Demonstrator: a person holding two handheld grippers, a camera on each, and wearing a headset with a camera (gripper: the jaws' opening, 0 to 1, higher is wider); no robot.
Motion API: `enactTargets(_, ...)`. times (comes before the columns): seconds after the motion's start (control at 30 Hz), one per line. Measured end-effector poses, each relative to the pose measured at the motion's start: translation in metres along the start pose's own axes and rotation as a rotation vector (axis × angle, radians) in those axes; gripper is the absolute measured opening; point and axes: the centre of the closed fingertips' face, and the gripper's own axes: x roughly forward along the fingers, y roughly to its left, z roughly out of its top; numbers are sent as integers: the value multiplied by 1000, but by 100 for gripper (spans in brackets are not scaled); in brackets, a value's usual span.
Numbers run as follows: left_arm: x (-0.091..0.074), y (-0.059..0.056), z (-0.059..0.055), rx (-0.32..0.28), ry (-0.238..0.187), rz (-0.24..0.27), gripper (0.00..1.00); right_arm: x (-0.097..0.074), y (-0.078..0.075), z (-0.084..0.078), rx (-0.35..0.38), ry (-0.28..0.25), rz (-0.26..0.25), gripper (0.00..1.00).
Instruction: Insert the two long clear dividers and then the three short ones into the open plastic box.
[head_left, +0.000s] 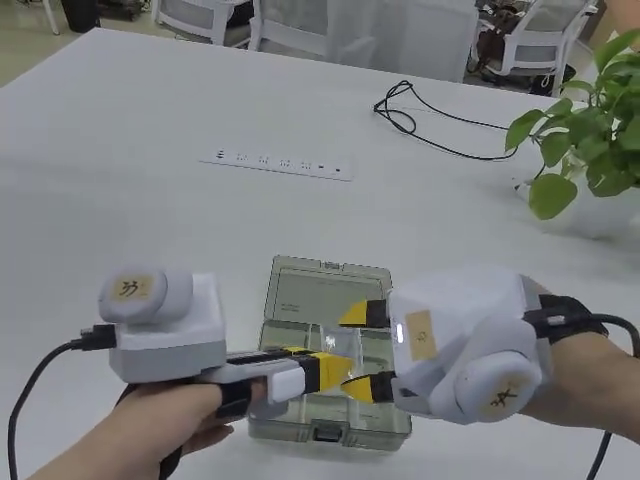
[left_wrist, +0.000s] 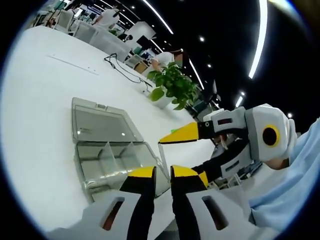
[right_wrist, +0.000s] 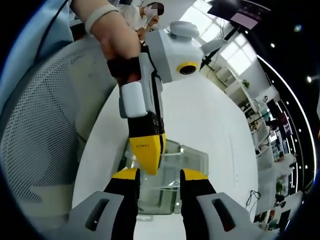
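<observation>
Clear, hinged plastic box (head_left: 300, 428): where does it sit on the white table (head_left: 120, 200)? — DESK

At 6 o'clock in the head view, lid laid open toward 12 o'clock, between the two grippers. The left gripper view shows clear partitions (left_wrist: 107, 150) upright inside it, splitting it into compartments. — PHOTO

And the grippers? — DESK

The left gripper (head_left: 330, 368), white with yellow-tipped black jaws, reaches in from 9 o'clock in a person's hand (head_left: 170, 425). Its jaws are drawn close, apparently nipping the edge of a thin clear plastic divider (left_wrist: 163, 157) held upright over the open box. The right gripper (head_left: 352, 350), of the same make, comes in from 3 o'clock with its jaws spread wide. In its own view they stand either side of the left gripper's tip. — PHOTO

Long divider or short? — DESK

Cannot tell; it is glass-clear and only its edges catch the light. — PHOTO

Background? — DESK

A white power strip (head_left: 277, 163) lies at 12 o'clock of the box, well apart. A looped black cable (head_left: 420, 115) is at 1 o'clock, and a leafy green potted plant (head_left: 585, 140) at 2 o'clock. — PHOTO
</observation>
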Motion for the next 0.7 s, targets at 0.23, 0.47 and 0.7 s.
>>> enactTargets(0.23, 2, -1, 1, -31, -12, -3, 0, 1, -1, 0, -36, 18, -15, 32)
enactTargets(0.47, 1, -3, 0, -82, -18, -20, 0, -2, 0, 0, -58, 15, -14, 33)
enactTargets(0.7, -2, -3, 3, -79, -22, -31, 0, -5, -2, 6, 11, -38, 2, 34)
